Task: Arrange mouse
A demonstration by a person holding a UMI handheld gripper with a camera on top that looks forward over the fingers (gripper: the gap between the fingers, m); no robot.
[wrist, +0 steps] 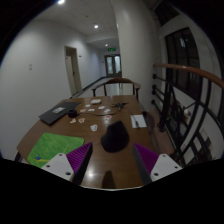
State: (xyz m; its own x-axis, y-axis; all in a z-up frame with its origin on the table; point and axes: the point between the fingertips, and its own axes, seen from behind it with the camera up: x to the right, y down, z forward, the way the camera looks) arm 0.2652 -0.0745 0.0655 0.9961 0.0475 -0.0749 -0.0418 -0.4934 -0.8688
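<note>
A dark mouse (114, 135) lies on the brown wooden table (110, 170), just ahead of my fingertips and level with the gap between them. My gripper (112, 152) is open, with a gap between the mouse and each purple pad; the left pad (78, 158) and the right pad (146, 157) stand wide apart. A green mat (54, 149) lies on the table to the left of the left finger.
Further along the table are a dark laptop-like item (58, 113), papers (96, 103), a small white cup (93, 127) and a white notebook (138, 121). Chairs (118, 88) stand at the far end. A railing (188, 100) runs along the right.
</note>
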